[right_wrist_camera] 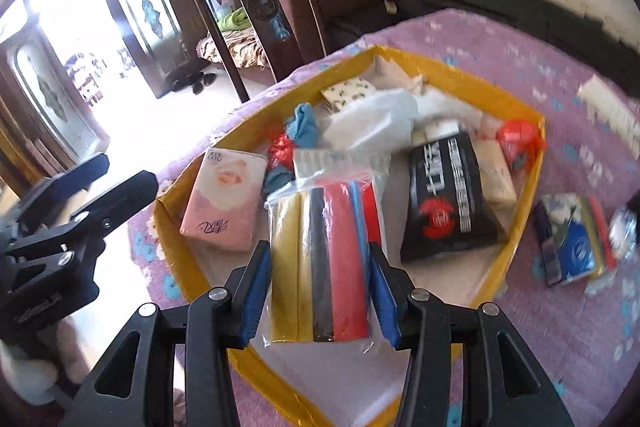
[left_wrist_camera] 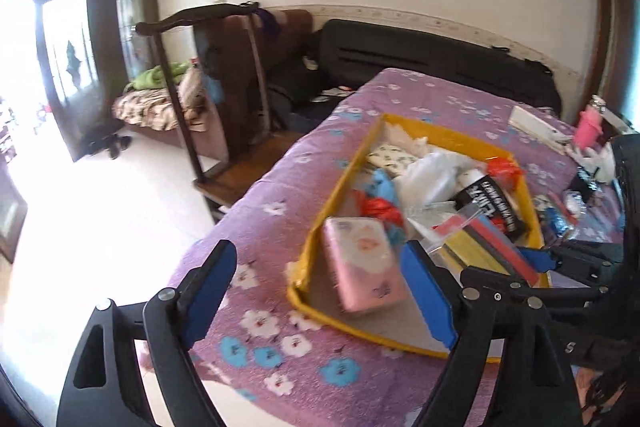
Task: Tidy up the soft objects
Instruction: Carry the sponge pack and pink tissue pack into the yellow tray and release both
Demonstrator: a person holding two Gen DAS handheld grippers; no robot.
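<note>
A yellow-rimmed box [right_wrist_camera: 524, 187] sits on the purple flowered bed [left_wrist_camera: 280, 187] and holds several soft items. My right gripper [right_wrist_camera: 320, 267] is shut on a clear bag of coloured cloths [right_wrist_camera: 324, 259], held over the box's near end; the bag also shows in the left wrist view [left_wrist_camera: 480, 247]. A pink tissue pack [right_wrist_camera: 224, 199] lies in the box's left part, also in the left wrist view [left_wrist_camera: 364, 263]. A black pouch [right_wrist_camera: 444, 199] lies in the right part. My left gripper [left_wrist_camera: 320, 287] is open and empty above the box's near left corner.
A blue packet [right_wrist_camera: 572, 247] and other small items lie on the bed right of the box. A pink cup [left_wrist_camera: 588, 127] stands at the far right. A dark wooden rack [left_wrist_camera: 188, 67] and a black headboard [left_wrist_camera: 420, 55] stand beyond the bed.
</note>
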